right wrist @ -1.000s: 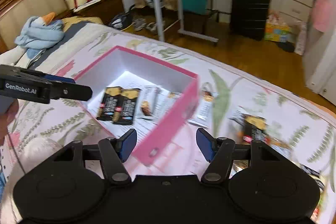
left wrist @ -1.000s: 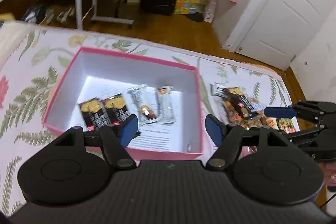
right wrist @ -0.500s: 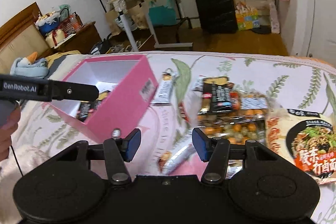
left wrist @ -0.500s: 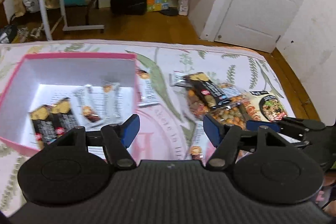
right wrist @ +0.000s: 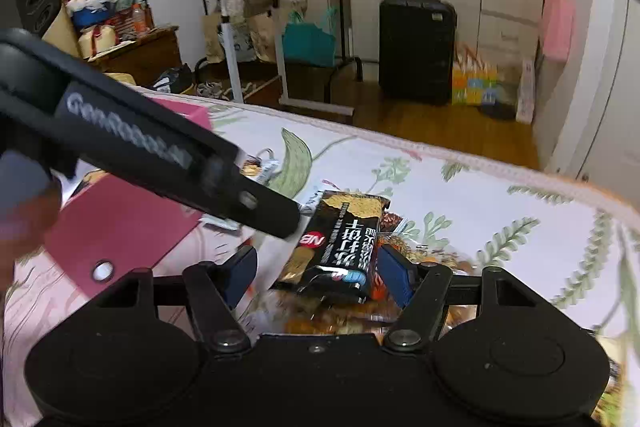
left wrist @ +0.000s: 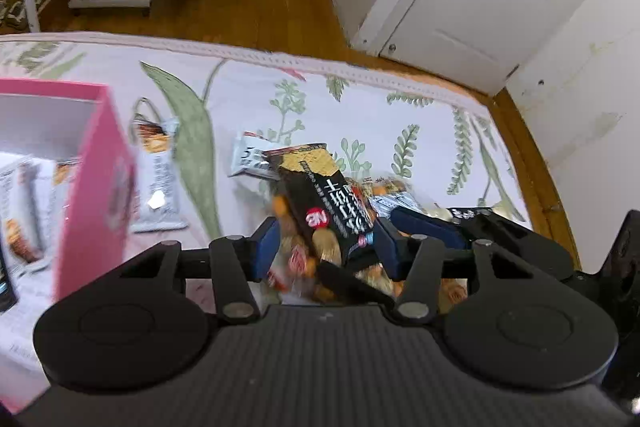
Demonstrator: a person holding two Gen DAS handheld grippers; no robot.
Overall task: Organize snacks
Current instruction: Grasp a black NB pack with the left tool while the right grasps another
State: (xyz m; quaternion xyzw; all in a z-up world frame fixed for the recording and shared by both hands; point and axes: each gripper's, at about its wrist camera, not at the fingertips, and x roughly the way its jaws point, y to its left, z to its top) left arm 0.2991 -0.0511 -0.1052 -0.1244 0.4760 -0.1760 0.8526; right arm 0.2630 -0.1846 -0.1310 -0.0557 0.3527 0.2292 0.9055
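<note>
Presently I see my left gripper [left wrist: 326, 241] jaws closing around the black cracker packet [left wrist: 326, 187], not yet pressing; right gripper [right wrist: 318, 269] jaws opening, straddling it.

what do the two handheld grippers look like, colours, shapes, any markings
Both are matte black. The left gripper and right gripper each have two round discs on a ribbed body, angled link arms with silver pins, and blue pads on the jaws. In the right wrist view, the left one's side arm carries white lettering, blurred. No cables show.
</note>
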